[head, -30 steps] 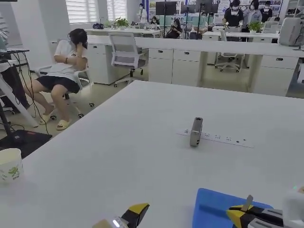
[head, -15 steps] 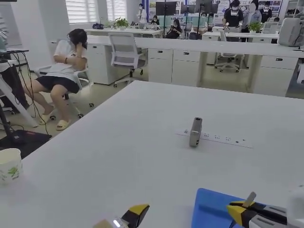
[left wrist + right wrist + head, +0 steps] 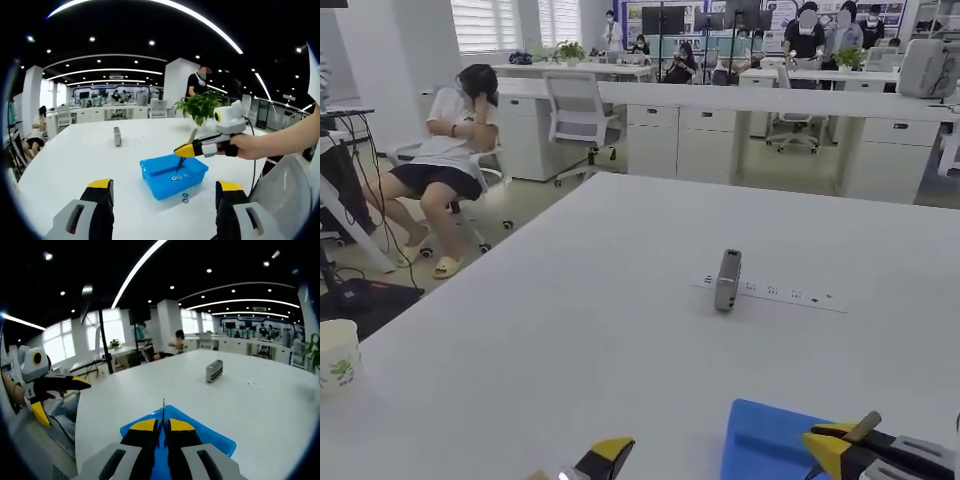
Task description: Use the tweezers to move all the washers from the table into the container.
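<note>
A blue container [image 3: 160, 182] sits on the white table [image 3: 75, 160] and holds a few washers [image 3: 179, 176]. Two more washers [image 3: 185, 198] lie on the table just in front of it. My right gripper [image 3: 157, 426] is shut on thin metal tweezers [image 3: 163, 412] and hangs over the container [image 3: 210, 437]. Seen from the left gripper view, the tweezers [image 3: 186, 150] dip their tips into the container. My left gripper [image 3: 164, 186] stands open, short of the container, with nothing between its fingers. The head view catches the left gripper [image 3: 605, 460], the right gripper [image 3: 830, 447] and the container [image 3: 760, 440].
A grey adapter [image 3: 726, 280] stands on a flat power strip [image 3: 790, 294] mid-table. A paper cup [image 3: 335, 355] sits at the table's left edge. A potted plant [image 3: 199, 106] stands behind the container. People sit and stand at desks beyond the table.
The right gripper with the tweezers has drifted slightly to the right over the container. The left gripper has stayed where it was. The head camera shifted a little.
</note>
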A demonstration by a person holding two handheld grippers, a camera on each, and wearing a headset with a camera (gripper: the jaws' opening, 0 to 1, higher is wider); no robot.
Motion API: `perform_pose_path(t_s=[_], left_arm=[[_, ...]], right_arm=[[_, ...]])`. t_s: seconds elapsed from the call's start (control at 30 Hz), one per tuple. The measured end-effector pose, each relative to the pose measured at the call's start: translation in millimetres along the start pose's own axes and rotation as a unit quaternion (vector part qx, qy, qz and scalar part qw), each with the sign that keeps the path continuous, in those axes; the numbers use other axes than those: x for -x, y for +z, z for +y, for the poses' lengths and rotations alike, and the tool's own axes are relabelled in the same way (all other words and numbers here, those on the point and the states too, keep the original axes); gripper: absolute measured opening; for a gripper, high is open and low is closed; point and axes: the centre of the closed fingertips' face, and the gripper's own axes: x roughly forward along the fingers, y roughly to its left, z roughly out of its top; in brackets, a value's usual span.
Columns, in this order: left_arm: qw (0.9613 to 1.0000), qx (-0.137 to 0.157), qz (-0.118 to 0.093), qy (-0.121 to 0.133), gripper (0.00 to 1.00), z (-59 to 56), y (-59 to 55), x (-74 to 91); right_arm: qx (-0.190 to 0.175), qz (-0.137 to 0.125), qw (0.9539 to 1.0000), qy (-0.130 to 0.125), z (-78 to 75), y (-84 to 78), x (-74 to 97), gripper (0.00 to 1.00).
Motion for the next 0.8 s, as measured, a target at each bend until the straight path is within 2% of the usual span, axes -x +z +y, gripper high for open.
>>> perform_pose_path(t_s=[0.27, 0.6, 0.63, 0.7, 0.73, 0.77, 0.8], left_arm=[[1.0000, -0.003, 0.003, -0.003, 0.85, -1.3, -1.1, -0.5], [1.0000, 0.003, -0.003, -0.001, 0.85, 0.5, 0.4, 0.5], [1.0000, 0.003, -0.003, -0.001, 0.85, 0.7, 0.5, 0.7], [1.0000, 0.005, -0.004, -0.001, 0.84, 0.7, 0.5, 0.7], [1.0000, 0.005, -0.003, -0.001, 0.84, 0.7, 0.3, 0.7], [1.0000, 0.005, -0.003, -0.001, 0.84, 0.6, 0.4, 0.7], [1.0000, 0.004, -0.005, -0.001, 0.84, 0.5, 0.9, 0.7]], right_arm=[[-0.002, -0.012, 0.9999, 0.003, 9.8, 5.1, 6.3, 0.04], [-0.016, -0.025, 0.9995, 0.011, 23.7, 6.1, 13.2, 0.04], [-0.016, -0.031, 0.9993, 0.014, 25.5, 7.9, 14.1, 0.00], [-0.020, -0.034, 0.9990, 0.020, 28.8, 8.4, 16.8, 0.00], [-0.016, -0.033, 0.9991, 0.020, 29.8, 8.0, 17.0, 0.00], [0.016, -0.027, 0.9991, 0.029, 31.9, 6.1, 16.2, 0.00], [0.032, -0.019, 0.9990, 0.025, 30.9, 1.9, 15.0, 0.00]])
